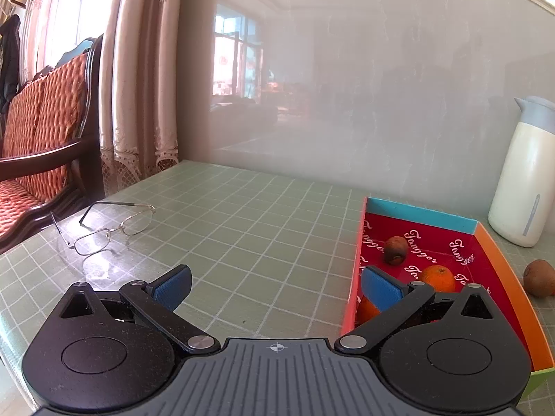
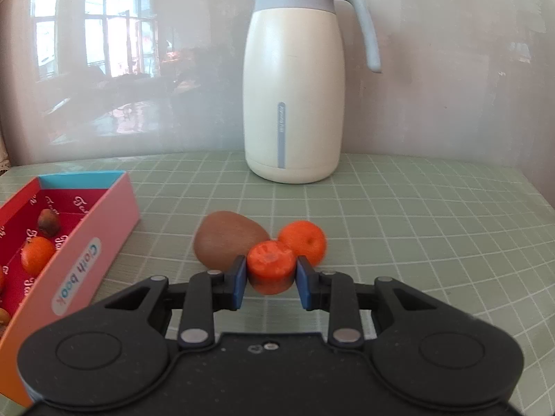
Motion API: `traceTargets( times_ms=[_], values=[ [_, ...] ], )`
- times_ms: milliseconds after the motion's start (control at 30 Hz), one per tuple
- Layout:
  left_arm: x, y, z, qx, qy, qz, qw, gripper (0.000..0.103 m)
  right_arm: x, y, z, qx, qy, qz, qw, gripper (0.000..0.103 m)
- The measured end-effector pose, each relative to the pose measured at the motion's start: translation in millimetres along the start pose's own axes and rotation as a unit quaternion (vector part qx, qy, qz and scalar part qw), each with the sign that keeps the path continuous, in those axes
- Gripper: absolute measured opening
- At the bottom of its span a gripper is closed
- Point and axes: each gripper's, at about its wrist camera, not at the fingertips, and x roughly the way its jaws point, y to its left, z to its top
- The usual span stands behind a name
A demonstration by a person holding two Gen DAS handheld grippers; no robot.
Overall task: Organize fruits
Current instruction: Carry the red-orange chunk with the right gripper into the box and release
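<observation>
Your right tongs (image 2: 271, 279) pinch a small squashed orange fruit (image 2: 270, 265); your left tongs (image 1: 275, 286) gape, holding nothing. Squeeze harder and it may burst, or bump the fuzzy brown kiwi (image 2: 229, 237) rolling.

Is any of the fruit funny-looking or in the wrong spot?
Yes. The orange piece in the right gripper has a flat, rough-cut top, unlike the round tangerine behind it. That tangerine and a kiwi lie on the table, outside the box.

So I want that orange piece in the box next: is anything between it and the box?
Nothing visible blocks it. The right gripper grips the orange piece; the kiwi sits behind-left, and the box lies open at left.
</observation>
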Motion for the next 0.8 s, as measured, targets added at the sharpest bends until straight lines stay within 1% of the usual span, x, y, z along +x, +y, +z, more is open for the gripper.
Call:
traceTargets(
  times_ms=[367,800],
  values=[
    [-1,6,0,-0.002,0.0,0.003,1.0,0.103,-8,28,5,-0.005,-0.021,0.029,0.999,0.029],
    [1,18,-2,-0.001,0.007,0.013,0.9999,0.103,-19,80,6,-0.021,-0.046,0.085,0.995,0.029]
  ],
)
